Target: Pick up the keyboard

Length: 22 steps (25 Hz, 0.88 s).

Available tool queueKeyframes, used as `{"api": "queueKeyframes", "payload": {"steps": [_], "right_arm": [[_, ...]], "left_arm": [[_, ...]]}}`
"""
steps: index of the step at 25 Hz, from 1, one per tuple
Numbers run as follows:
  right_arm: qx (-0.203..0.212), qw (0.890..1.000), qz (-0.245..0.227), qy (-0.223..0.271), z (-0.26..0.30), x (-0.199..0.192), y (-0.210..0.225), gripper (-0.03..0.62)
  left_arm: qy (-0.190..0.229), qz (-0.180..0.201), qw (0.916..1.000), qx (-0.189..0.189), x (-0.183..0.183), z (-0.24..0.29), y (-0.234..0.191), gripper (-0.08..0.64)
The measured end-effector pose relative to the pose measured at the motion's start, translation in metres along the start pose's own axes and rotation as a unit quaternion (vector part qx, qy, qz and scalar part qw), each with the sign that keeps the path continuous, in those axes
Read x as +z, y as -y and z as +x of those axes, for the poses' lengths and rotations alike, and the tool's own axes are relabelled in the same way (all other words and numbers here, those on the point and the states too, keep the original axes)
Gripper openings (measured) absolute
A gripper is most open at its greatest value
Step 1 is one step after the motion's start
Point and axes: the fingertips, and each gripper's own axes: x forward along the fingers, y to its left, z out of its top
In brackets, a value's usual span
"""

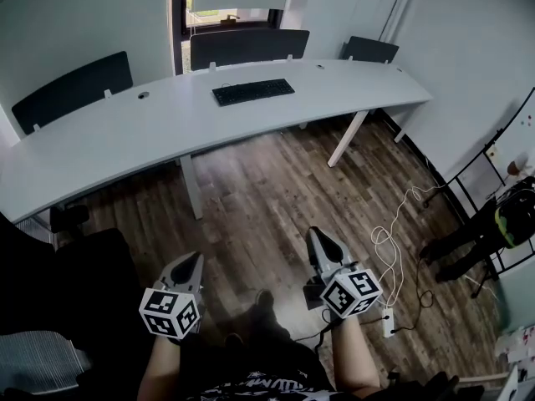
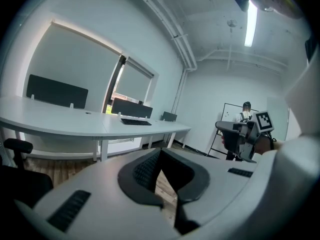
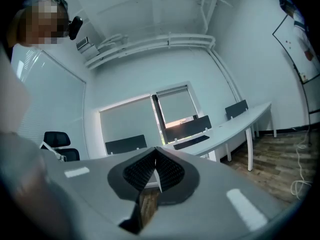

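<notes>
A black keyboard (image 1: 252, 91) lies on the long curved white desk (image 1: 125, 136) at the far side of the room; it also shows small in the left gripper view (image 2: 135, 122) and in the right gripper view (image 3: 191, 141). My left gripper (image 1: 194, 261) is held low near the person's lap, shut, with nothing between its pads (image 2: 148, 171). My right gripper (image 1: 314, 236) hangs beside it, also shut and empty, with its pads (image 3: 138, 170) together. Both are far from the desk, over the wooden floor.
Dark divider panels (image 1: 248, 46) stand behind the desk. A black office chair (image 1: 50, 299) is at the near left. A white cable (image 1: 389, 245) and a power strip (image 1: 389, 322) lie on the floor at the right, near a person (image 1: 489, 228) and a whiteboard frame.
</notes>
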Motion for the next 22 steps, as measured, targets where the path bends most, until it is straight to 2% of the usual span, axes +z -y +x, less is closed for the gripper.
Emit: {"api": "queueKeyframes", "payload": {"steps": [4, 7, 13, 22], "right_arm": [[-0.006, 0.999, -0.023, -0.021, 0.012, -0.007, 0.011, 0.005], [-0.011, 0.999, -0.023, -0.028, 0.02, -0.006, 0.03, 0.005], [-0.014, 1.0, -0.013, -0.015, 0.057, 0.022, 0.087, 0.005], [0.016, 1.0, 0.004, -0.006, 0.128, 0.053, 0.144, 0.003]], "left_arm": [[-0.001, -0.006, 1.0, 0.005, 0.006, 0.016, -0.012, 0.008], [-0.005, -0.008, 1.0, 0.002, 0.01, 0.038, -0.012, 0.009], [-0.009, 0.017, 0.9998, 0.006, 0.037, 0.099, -0.007, 0.008], [-0.005, 0.05, 0.9985, 0.023, 0.075, 0.169, -0.006, 0.008]]}}
